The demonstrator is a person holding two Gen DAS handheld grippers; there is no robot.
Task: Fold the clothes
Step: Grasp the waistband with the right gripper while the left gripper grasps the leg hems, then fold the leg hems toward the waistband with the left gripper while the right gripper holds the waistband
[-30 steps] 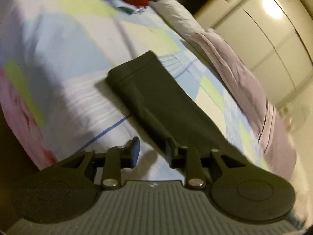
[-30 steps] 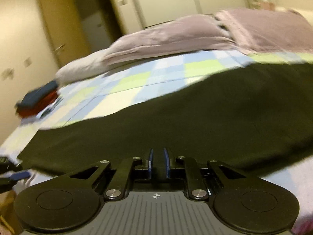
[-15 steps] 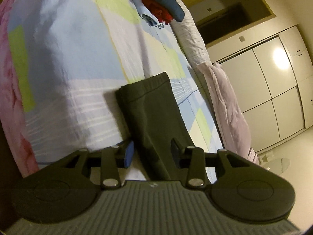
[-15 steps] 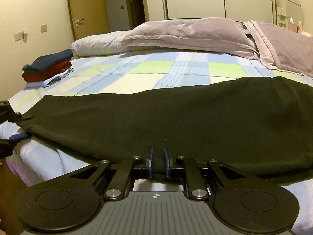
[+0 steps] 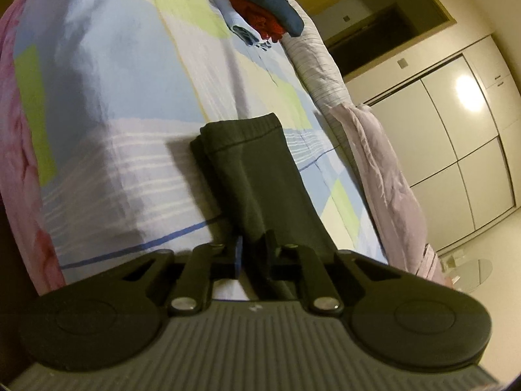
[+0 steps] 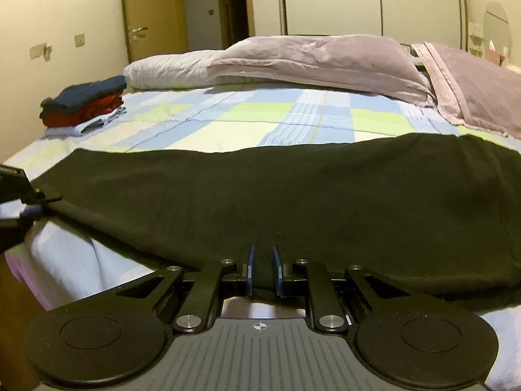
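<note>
A long dark green-black garment [image 6: 276, 195] lies flat across the checked bedsheet [image 6: 247, 120], folded lengthwise. In the left wrist view it [image 5: 257, 176] runs away from me, its hemmed end farthest. My left gripper [image 5: 252, 247] is shut on the garment's near edge at one end. My right gripper [image 6: 262, 268] is shut on the near edge around the garment's middle. The left gripper also shows at the left edge of the right wrist view [image 6: 29, 203], at the garment's left end.
A stack of folded clothes, blue on red on white [image 6: 84, 104], sits at the bed's far left; it also shows in the left wrist view [image 5: 260, 9]. Pillows in mauve and white covers [image 6: 293, 62] line the head of the bed. Wardrobe doors [image 6: 364, 3] stand behind.
My left gripper has closed from open onto the garment's near edge. My right gripper has stayed shut on the garment while its view levelled out.
</note>
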